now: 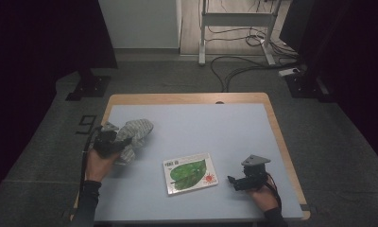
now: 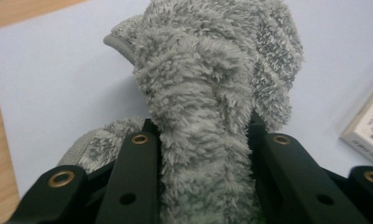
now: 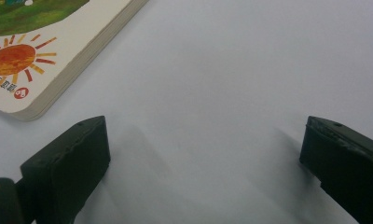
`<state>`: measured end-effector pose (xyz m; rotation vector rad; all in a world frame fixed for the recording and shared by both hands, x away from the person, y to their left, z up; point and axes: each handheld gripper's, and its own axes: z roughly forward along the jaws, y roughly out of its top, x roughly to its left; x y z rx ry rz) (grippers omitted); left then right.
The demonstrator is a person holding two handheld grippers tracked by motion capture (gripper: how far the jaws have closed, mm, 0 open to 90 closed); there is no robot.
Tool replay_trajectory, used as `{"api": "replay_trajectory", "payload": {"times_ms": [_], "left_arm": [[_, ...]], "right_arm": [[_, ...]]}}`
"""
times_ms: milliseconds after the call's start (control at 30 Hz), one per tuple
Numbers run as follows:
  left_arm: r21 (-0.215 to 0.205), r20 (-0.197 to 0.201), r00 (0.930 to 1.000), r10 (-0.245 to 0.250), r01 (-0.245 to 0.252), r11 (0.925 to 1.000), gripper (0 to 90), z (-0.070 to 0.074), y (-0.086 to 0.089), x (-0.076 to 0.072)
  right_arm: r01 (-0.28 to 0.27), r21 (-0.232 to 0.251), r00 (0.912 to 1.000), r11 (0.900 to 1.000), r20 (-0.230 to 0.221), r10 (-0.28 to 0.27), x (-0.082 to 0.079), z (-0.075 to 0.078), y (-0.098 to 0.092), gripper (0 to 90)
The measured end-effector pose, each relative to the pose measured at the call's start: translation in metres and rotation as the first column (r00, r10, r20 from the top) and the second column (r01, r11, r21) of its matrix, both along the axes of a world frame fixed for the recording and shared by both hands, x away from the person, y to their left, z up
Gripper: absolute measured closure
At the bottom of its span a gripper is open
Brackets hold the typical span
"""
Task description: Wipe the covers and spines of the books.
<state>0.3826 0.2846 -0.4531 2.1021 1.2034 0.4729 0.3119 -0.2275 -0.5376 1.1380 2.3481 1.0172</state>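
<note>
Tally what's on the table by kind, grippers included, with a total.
Grey fluffy cloth: 1, clamped in the left gripper
Picture book with a green leaf and a sun on its cover: 1
Hand-held grippers: 2, counting the right gripper, its jaws apart over bare table
Total: 4

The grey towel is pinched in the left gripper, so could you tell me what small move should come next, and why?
Probably carry the grey towel rightward toward the book. The left gripper is clamped on a fold of it, the book lies apart, and the right gripper rests open beside the book.
</note>
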Motion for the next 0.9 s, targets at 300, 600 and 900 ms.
{"api": "replay_trajectory", "payload": {"times_ms": [300, 600, 900], "left_arm": [[-0.014, -0.025, 0.9997, 0.006, -0.006, 0.9999, 67.4, -0.024, 0.000, 0.002], [-0.008, -0.056, 0.9984, 0.006, -0.007, 0.9999, 66.2, -0.046, -0.002, 0.004], [-0.004, -0.034, 0.9993, 0.018, -0.018, 0.9998, 40.0, -0.045, -0.003, 0.003]], "right_arm": [[0.000, -0.001, 1.0000, 1.000, 0.000, 0.000, 0.000, 0.000, 0.000, 1.0], [0.000, -0.001, 1.0000, 1.000, 0.000, 0.000, 0.000, 0.000, 0.000, 1.0], [0.000, -0.001, 1.0000, 1.000, 0.000, 0.000, 0.000, 0.000, 0.000, 1.0]]}}
